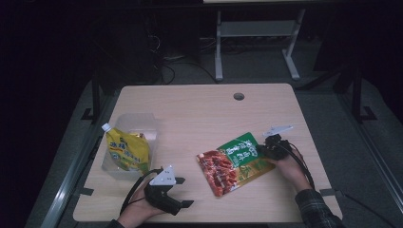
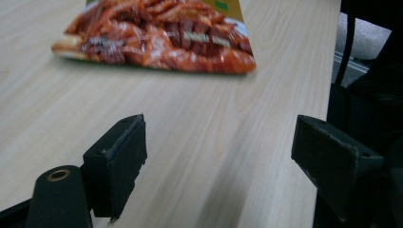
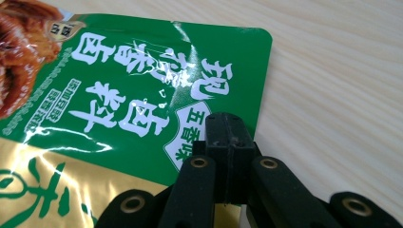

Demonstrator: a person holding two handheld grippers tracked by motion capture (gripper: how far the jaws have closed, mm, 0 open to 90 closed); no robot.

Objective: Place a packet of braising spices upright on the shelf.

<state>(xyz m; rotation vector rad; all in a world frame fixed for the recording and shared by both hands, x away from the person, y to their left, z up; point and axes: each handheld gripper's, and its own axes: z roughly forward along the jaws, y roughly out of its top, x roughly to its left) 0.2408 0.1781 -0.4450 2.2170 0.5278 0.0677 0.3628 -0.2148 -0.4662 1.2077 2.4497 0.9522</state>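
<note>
My right tool (image 3: pixel 229 142) has its jaws pressed together on the near right edge of the green and red seasoning packet (image 1: pixel 235 163), which lies flat on the worktop (image 1: pixel 199 109) and stretches away from that tool to its left; the packet's green corner sits directly under the jaw tips. My left tool (image 2: pixel 218 156) rests low over bare worktop with jaws wide and nothing between them; the packet's red end lies ahead of it, apart; a yellow spouted pouch (image 1: pixel 124 151) lies in a clear tub (image 1: pixel 142 121) beyond it.
</note>
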